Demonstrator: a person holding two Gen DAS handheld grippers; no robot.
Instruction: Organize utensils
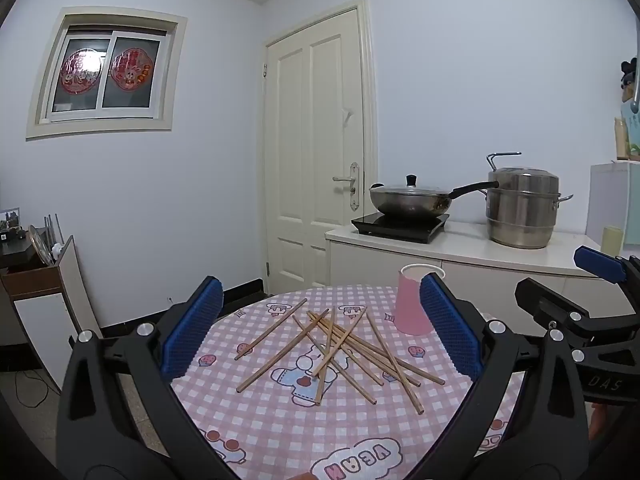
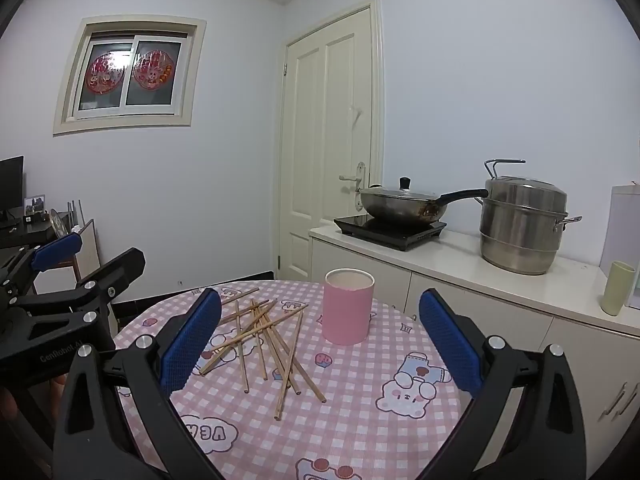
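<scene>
Hovering: both tools hang over the near edge of the desk (image 2: 400,432), neither touching anything.
Left tool (image 1: 320,336): jaws spread wide, nothing between the pads, aimed slightly down.
Right tool (image 2: 320,340): jaws wide apart too, empty, same slight downward tilt.
Sticks (image 1: 340,348): a loose crossed pile lying flat on the checked cloth, mid-desk.
Cup (image 2: 348,306): pink, upright, mouth open, standing just beyond and to the right of the pile, apart from it.
Key relation: the pile sits dead ahead of the left tool, framed between its pads; from the right tool it lies off to the left, with the cup nearly straight ahead.
Long axis: most sticks run away from the tools, fanned and overlapping, so no single line serves them all.
Nearer hand: left for the sticks, right for the cup, by my reading.
Next move: likely the left tool drops onto one outlying stick, pinching across its width.
Risk: crossed neighbours may lift or roll with it.
</scene>
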